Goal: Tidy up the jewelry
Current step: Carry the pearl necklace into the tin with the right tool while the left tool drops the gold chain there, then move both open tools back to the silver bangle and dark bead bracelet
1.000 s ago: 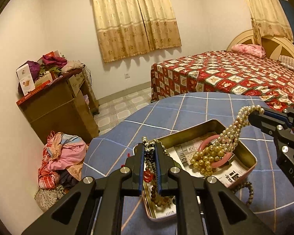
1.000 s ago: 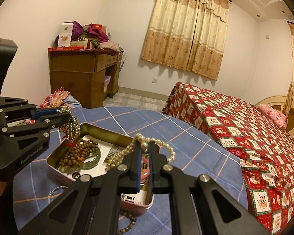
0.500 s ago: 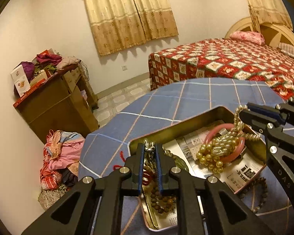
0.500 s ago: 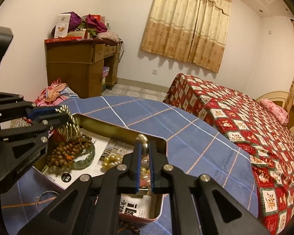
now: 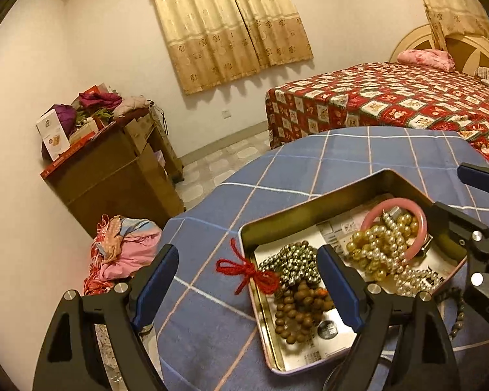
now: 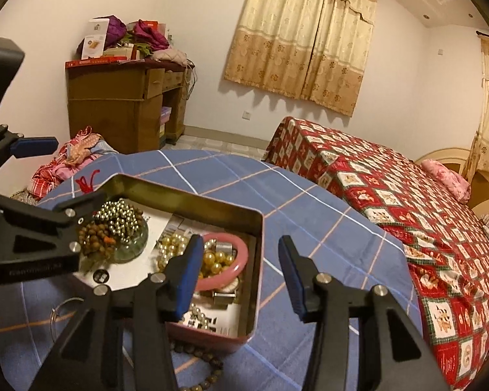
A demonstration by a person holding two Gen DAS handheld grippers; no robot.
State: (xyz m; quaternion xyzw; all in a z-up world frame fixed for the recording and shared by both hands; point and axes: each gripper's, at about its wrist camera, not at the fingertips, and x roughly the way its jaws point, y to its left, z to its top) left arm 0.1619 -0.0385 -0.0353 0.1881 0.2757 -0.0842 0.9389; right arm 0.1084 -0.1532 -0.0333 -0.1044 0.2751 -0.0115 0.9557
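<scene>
Lower centre, a rectangular pink metal tin (image 5: pixel 278 224) holds heaped cream pearl strands (image 5: pixel 384 251), a pink bangle (image 6: pixel 236 244) and brown wooden beads (image 5: pixel 296 306). Left gripper (image 5: pixel 247 286) and right gripper (image 6: pixel 241 273) both gape, empty.

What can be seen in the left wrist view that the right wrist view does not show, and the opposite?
Only the left wrist view shows the red tassel's knot draped over the tin's rim and the clothes pile in full.

Only the right wrist view shows the green bangle under the bead heap, the metal ring on the cloth beside the tin, and a dark bead strand lying in front of the tin.

Both show the tin, the pink bangle, the pearl strand, the brown wooden beads, the metallic beads, and both grippers, left gripper and right gripper, with open jaws.
</scene>
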